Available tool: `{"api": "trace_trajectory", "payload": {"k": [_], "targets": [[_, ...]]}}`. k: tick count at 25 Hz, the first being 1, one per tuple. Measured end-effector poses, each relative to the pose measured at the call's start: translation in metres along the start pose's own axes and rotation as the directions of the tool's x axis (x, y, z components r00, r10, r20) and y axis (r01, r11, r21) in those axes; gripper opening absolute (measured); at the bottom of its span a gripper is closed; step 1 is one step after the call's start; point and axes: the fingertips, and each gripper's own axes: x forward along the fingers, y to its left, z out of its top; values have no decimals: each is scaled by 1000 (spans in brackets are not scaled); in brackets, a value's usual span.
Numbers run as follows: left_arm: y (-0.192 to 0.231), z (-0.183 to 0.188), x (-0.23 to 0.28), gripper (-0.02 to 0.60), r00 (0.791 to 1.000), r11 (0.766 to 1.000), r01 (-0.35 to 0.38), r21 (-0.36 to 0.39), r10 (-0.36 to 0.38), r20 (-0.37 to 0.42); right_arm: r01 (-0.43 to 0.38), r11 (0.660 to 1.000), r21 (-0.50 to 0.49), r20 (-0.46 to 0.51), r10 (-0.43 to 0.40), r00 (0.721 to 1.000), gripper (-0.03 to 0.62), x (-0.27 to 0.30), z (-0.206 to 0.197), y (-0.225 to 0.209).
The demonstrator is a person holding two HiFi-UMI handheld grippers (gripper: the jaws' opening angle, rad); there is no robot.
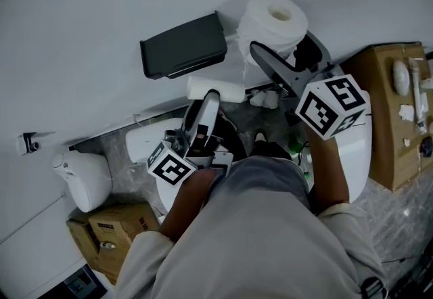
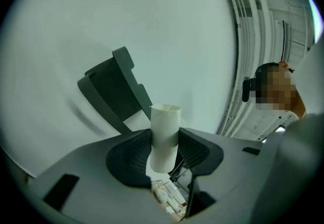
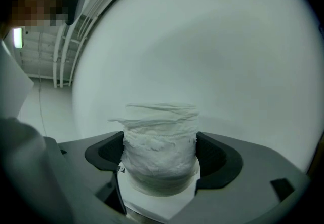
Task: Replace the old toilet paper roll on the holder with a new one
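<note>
A black holder (image 1: 183, 47) is fixed to the white wall, its flap standing out; in the left gripper view the holder (image 2: 114, 91) shows beyond the jaws. My left gripper (image 1: 210, 96) is shut on an empty cardboard tube (image 1: 216, 90), just below the holder. In its own view the left gripper (image 2: 164, 149) clamps the tube (image 2: 164, 134) upright between the pads. My right gripper (image 1: 270, 47) is shut on a full white toilet paper roll (image 1: 274, 20), right of the holder. In the right gripper view the right gripper (image 3: 159, 157) squeezes the roll (image 3: 159, 142) at its sides.
A white toilet (image 1: 145, 142) stands below the left gripper. An open cardboard box (image 1: 385, 122) with small items is at the right. Another cardboard box (image 1: 111, 230) and a white rounded bin (image 1: 84, 179) sit on the floor at lower left. The person's legs fill the bottom.
</note>
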Motion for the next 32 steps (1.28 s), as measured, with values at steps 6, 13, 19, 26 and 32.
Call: {"api": "trace_trajectory", "payload": {"k": [6, 13, 19, 26, 32], "targets": [[0, -5, 0, 164, 1000, 1000, -7, -1, 7, -26, -20, 982, 190, 8, 18, 1000, 431, 7, -26, -11], [2, -6, -4, 164, 999, 1000, -19, 4, 19, -34, -59, 925, 376, 44, 46, 998, 431, 15, -48, -18], [-2, -5, -7, 164, 999, 1000, -19, 9, 20, -27, -105, 843, 528, 90, 67, 994, 430, 21, -61, -19], [1, -4, -10, 164, 1000, 1000, -28, 3, 28, -9, -153, 770, 619, 197, 37, 980, 430, 28, -63, -18], [2, -1, -16, 164, 999, 999, -35, 2, 35, 14, -137, 737, 662, 184, 16, 983, 430, 29, -77, -15]]}}
